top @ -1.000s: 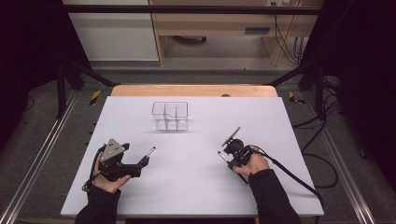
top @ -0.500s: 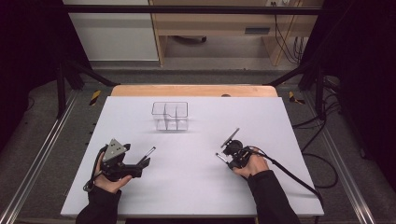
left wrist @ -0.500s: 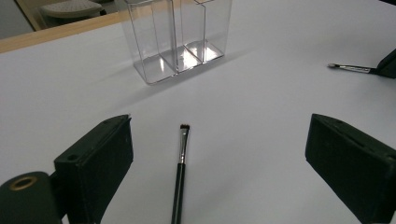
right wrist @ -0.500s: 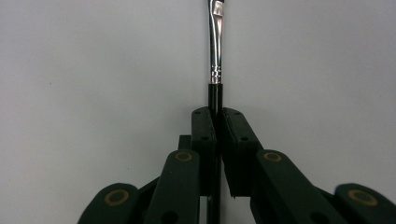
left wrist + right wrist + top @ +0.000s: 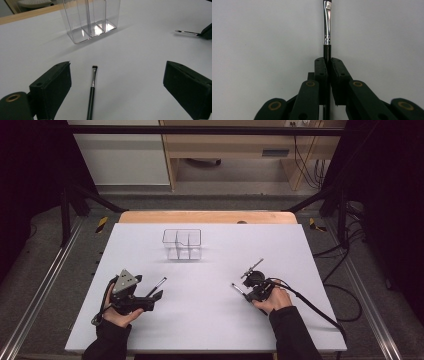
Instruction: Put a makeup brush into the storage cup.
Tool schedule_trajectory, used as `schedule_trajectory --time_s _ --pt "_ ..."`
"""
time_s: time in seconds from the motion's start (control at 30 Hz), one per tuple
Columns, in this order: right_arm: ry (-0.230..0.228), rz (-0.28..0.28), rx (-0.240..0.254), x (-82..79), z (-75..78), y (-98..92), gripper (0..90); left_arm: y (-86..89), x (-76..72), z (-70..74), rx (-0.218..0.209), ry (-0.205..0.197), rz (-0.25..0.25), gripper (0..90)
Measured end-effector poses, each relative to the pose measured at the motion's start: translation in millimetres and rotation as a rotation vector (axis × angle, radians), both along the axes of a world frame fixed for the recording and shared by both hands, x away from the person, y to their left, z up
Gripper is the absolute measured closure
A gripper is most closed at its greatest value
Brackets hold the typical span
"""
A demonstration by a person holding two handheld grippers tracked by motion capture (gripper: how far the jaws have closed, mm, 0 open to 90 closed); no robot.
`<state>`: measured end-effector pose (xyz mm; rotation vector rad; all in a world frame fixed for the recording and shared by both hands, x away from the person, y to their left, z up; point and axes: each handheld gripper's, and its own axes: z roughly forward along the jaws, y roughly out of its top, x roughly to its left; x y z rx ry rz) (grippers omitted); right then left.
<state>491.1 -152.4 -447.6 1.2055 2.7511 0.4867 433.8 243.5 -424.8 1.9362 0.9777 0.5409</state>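
A clear plastic organizer (image 5: 182, 244) with several compartments stands upright and empty at the middle back of the white table (image 5: 215, 320); the left gripper view has it ahead (image 5: 90, 17). A thin black brush (image 5: 92, 85) lies flat on the table between the wide-apart jaws of my left gripper (image 5: 117, 82), touching neither pad. In the high view this gripper (image 5: 156, 295) is at the front left, beside that brush (image 5: 158, 285). My right gripper (image 5: 328, 61) is shut on the black handle of a second brush (image 5: 327, 27), whose metal ferrule points forward; in the high view it (image 5: 245, 291) rests at the front right.
A wooden strip (image 5: 207, 216) borders the table's far edge. Metal rails (image 5: 45, 285) run along both sides, and cables (image 5: 310, 307) trail off to the right. The right gripper's brush tip (image 5: 186, 32) lies low over the table, far right in the left gripper view.
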Motion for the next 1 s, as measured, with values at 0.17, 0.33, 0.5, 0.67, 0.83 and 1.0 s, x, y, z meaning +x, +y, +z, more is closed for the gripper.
schedule_trajectory --time_s 0.17,0.33,0.5,0.67,0.83,1.0 --pt "-0.028 0.0 0.044 -3.5 8.2 -2.5 84.5 -2.0 -0.7 -0.4 -0.007 -0.001 -0.002 7.1" --pt "-0.056 -0.001 0.102 -6.7 18.3 -7.4 84.5 -3.7 -1.8 0.6 -0.026 -0.005 -0.002 7.5" --pt "-0.085 -0.001 0.137 -10.4 25.3 -11.5 84.5 -7.1 -3.4 1.1 -0.026 -0.006 -0.007 7.4" --pt "-0.11 0.0 0.199 -13.4 31.6 -14.4 84.5 -10.7 -4.8 1.9 -0.034 -0.009 -0.014 7.6" --pt "-0.158 -0.022 0.236 -15.7 34.5 -16.0 84.5 -13.5 -4.8 1.3 -0.038 -0.005 -0.01 7.6" --pt "-0.217 -0.02 0.301 -19.9 38.1 -17.1 84.5 -17.1 -4.7 0.9 -0.046 -0.005 -0.009 7.6"
